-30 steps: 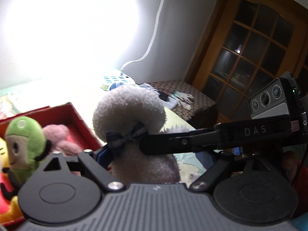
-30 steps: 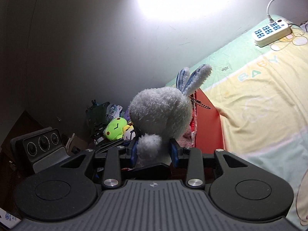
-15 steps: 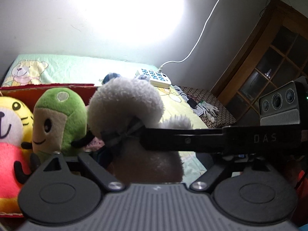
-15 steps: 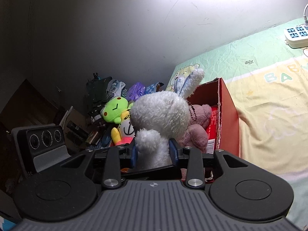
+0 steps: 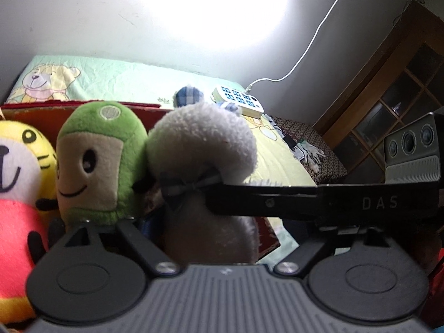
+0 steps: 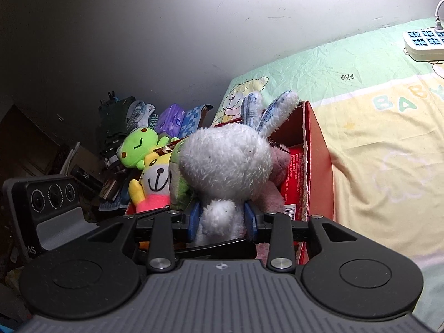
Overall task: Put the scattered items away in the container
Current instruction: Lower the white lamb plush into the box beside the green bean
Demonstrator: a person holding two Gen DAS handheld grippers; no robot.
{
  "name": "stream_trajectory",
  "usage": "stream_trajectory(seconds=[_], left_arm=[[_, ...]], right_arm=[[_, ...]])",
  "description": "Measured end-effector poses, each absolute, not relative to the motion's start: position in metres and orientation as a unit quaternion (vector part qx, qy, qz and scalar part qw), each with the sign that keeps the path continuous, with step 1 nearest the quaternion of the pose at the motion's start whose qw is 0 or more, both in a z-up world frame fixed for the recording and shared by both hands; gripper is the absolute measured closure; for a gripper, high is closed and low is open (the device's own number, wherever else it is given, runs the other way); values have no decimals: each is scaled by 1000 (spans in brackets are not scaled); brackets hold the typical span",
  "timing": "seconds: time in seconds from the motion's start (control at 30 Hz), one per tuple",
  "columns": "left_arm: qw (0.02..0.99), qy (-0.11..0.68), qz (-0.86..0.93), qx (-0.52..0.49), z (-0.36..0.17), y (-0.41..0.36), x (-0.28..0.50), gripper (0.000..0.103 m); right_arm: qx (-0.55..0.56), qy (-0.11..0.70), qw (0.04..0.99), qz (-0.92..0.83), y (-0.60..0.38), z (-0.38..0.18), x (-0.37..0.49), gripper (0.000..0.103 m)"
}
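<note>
Bedsheet (image 6: 374, 144) carries one red box (image 6: 319, 166) with four plush toys inside; right gripper (image 6: 222, 219) pinches one white rabbit (image 6: 224, 163) over it. Left gripper's (image 5: 172, 222) fingers are hidden, grip unclear.

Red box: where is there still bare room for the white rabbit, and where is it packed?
Inside the red box, the far right corner shows bare floor and wall, bordered by the pink plush. The left side is crowded: yellow tiger and green plush press together. The right gripper grips the white rabbit at the box. Outside, the yellow blanket lies bare.
</note>
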State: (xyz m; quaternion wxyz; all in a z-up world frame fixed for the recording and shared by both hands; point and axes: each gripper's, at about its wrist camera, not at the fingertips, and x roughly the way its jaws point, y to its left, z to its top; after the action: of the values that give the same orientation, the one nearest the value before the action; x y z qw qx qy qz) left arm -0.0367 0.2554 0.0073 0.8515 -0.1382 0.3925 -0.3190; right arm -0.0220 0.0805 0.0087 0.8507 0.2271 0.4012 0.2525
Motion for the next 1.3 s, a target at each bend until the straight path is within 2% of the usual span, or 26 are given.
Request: stream_trajectory(seconds=[0.23,0.5,0.63,0.7,1.07,1.13,1.3], left_arm=[[846,401,-325,-132,12,252,-44,11],[849,402,-308,-150,11,255,-40,10],[855,389,-301,-162,19,257,-35,10],[856,386,-299,-169,20,255,-32,10],[862,386,-296,-144,15,255,-34,10],[865,394,-282,-133,12,255,-31,20],[867,395,-274,-132,10,250,-28,34]], right_arm=[[204,413,848,262,80,14,-27,66],[226,370,875,216,66,20,-26,51],[238,348,886,192,57,23,-25,58],[250,349,884,186,55,19,-21,71],[272,366,864,212,67,0,-13,73],[278,370,858,221,69,-5,-11,73],[278,361,864,213,64,-2,-16,72]])
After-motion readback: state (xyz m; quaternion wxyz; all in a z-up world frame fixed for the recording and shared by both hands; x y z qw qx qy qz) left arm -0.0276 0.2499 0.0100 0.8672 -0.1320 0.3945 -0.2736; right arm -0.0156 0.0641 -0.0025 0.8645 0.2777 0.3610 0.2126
